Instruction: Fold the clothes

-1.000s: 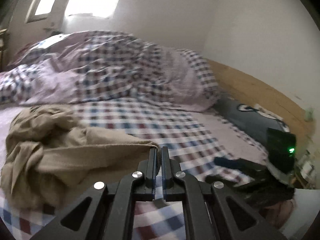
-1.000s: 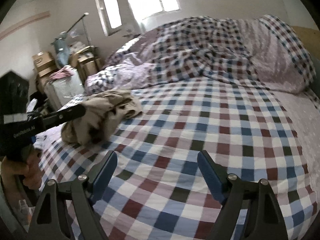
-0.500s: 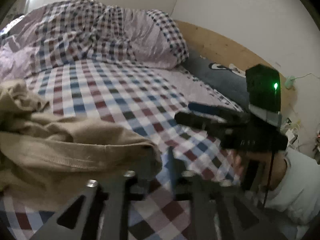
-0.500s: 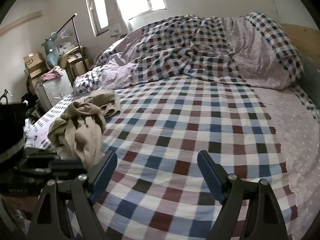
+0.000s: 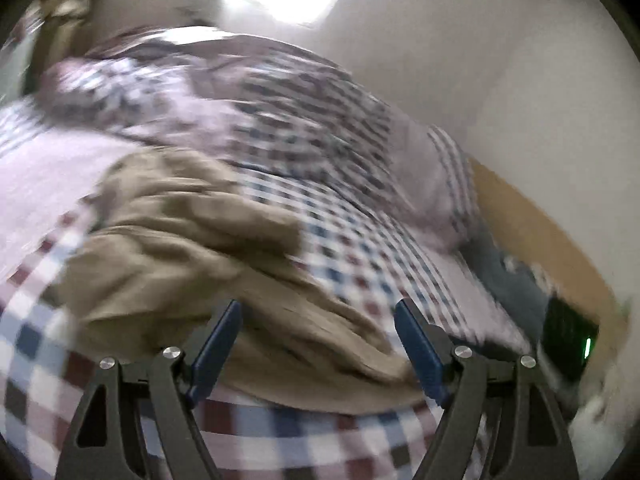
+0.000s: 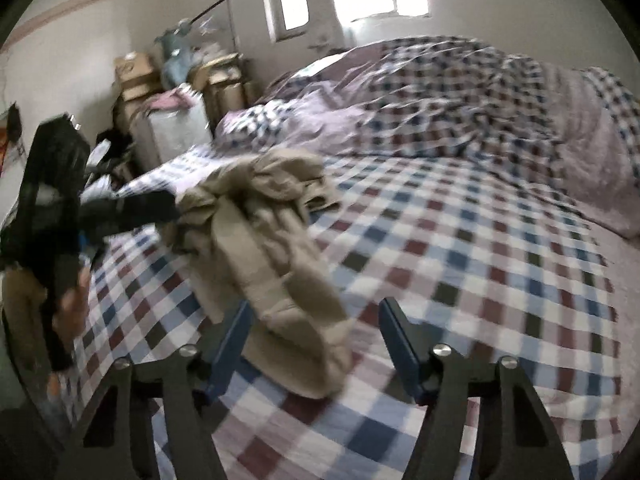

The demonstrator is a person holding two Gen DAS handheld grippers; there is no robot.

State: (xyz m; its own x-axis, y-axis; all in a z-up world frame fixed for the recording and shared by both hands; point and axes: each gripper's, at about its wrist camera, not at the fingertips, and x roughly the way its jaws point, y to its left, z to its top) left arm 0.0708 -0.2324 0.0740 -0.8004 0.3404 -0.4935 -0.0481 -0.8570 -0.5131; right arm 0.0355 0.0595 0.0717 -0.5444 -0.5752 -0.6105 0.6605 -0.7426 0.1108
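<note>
A crumpled tan garment [image 5: 192,264] lies in a heap on the checked bedsheet [image 5: 360,248]. My left gripper [image 5: 318,344] is open, its blue-padded jaws spread just above the garment's near edge. In the right wrist view the same garment [image 6: 272,240] lies on the bedsheet [image 6: 460,280] and runs toward my right gripper [image 6: 314,340], which is open with the garment's near end between its jaws. The left gripper [image 6: 132,210] shows there at the garment's far left side. Both views are motion-blurred.
A rumpled checked duvet [image 6: 460,104] and pillow [image 6: 600,152] fill the far side of the bed. Boxes and clutter [image 6: 168,92] stand by the wall left of the bed. A wooden headboard [image 5: 552,232] runs along the right.
My left gripper, shut on the garment's edge earlier, has opened and let it go. The garment now stretches farther toward my right gripper. Both cameras have swung.
</note>
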